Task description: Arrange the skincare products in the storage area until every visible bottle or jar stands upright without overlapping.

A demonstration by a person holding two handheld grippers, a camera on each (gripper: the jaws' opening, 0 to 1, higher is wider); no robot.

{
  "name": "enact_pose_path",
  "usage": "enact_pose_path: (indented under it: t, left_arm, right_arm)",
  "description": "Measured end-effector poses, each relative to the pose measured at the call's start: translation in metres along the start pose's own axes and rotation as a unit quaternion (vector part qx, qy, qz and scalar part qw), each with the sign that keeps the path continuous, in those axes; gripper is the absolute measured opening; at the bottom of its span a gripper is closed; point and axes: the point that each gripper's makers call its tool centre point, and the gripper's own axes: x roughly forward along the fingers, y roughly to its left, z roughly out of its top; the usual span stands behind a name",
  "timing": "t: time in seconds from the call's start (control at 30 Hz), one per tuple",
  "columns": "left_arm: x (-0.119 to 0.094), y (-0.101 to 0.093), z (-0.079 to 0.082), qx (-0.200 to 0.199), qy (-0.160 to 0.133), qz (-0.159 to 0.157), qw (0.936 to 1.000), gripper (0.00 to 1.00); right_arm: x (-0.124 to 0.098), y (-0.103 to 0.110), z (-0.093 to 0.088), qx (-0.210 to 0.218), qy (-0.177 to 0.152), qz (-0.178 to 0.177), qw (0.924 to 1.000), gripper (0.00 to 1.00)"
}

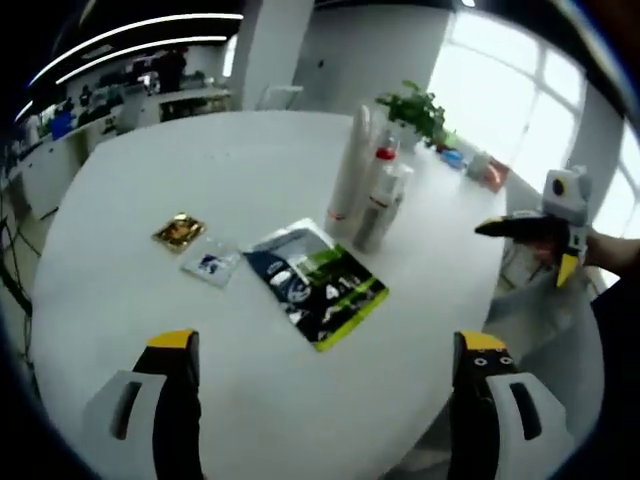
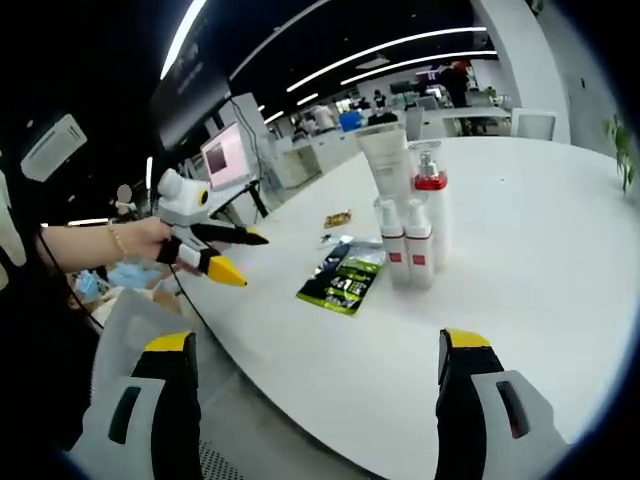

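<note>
An open-plan office with ceiling strip lights and bright windows surrounds a round white table (image 1: 150, 200), seen from two hand-held grippers poised off its edge. In the left gripper view, reading left to right, a small gold sachet (image 1: 179, 231) lies flat beside a pale blue-and-white sachet (image 1: 211, 265), then a larger dark packet with a lime-green band (image 1: 316, 284), then the skincare bottles (image 1: 370, 190) standing in a tight cluster near the table's middle, with a potted plant (image 1: 415, 108) behind them. The cluster reads as a tall white tube, a red-capped pump bottle and two small white bottles with red bands, all upright and touching or nearly so. The left gripper (image 1: 325, 390) hangs over the near table edge with jaws spread wide and empty; the right gripper (image 2: 315, 385) is likewise wide and empty. In the right gripper view the left gripper's jaws look nearly closed, so its gap is not certain. The likely hazard: the bottles stand so close that a jaw reaching for one could knock its neighbour over, and the tall tube looks easiest to topple.
</note>
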Motion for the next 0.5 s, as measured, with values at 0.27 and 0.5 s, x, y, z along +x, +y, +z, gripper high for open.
enact_pose_path:
  t: [0.27,0.5]
  left_arm:
    - [-0.023,-0.004,-0.011,-0.001,-0.007,0.026,0.9996,0.99]
    - [-0.036,-0.008,-0.026,-0.016,-0.017,0.049,0.9985,0.99]
  right_arm:
    - [-0.008,0.001,0.004,-0.007,-0.004,-0.005,1.0,0.99]
    - [-0.015,-0.001,0.004,-0.013,-0.007,-0.008,0.9999,0.99]
